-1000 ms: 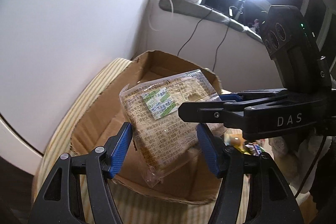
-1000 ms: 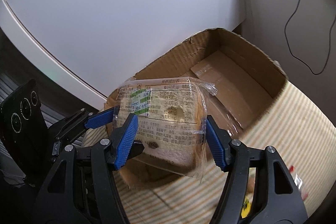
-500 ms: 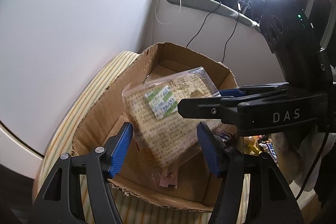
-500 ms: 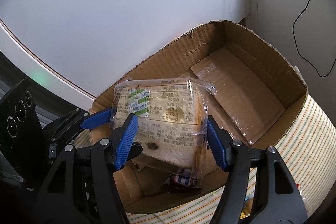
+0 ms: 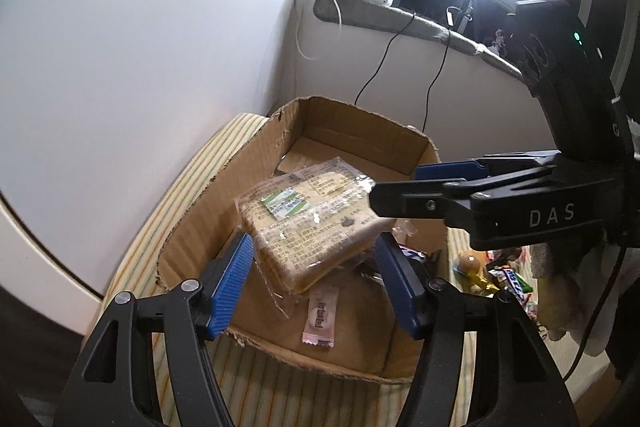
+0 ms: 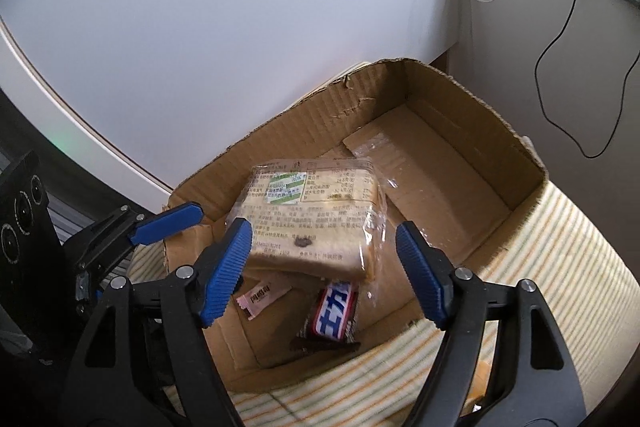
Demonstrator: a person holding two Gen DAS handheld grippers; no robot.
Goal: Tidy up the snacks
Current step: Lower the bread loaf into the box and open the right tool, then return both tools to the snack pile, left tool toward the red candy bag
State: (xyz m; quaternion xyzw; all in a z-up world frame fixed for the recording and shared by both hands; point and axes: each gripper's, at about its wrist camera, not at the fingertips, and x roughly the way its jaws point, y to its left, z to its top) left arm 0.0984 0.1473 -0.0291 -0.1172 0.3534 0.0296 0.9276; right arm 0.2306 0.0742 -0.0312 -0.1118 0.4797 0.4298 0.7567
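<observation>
The bag of sliced bread (image 6: 308,223) is in the cardboard box (image 6: 452,163), on top of a candy bar (image 6: 334,315). The right gripper (image 6: 324,259) is opening and not pinching it. The left gripper (image 5: 314,269) looks spread too. Bread is soft and light, so hold its sides gently

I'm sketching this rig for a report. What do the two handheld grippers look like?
Both are alike. The left gripper and right gripper each have two matte black plastic fingers with silver screws, tipped with ribbed blue pads. The right one, seen from the left wrist view, bears white "DAS" lettering, a black camera housing with a lit green lamp, and a thin black cable.
</observation>
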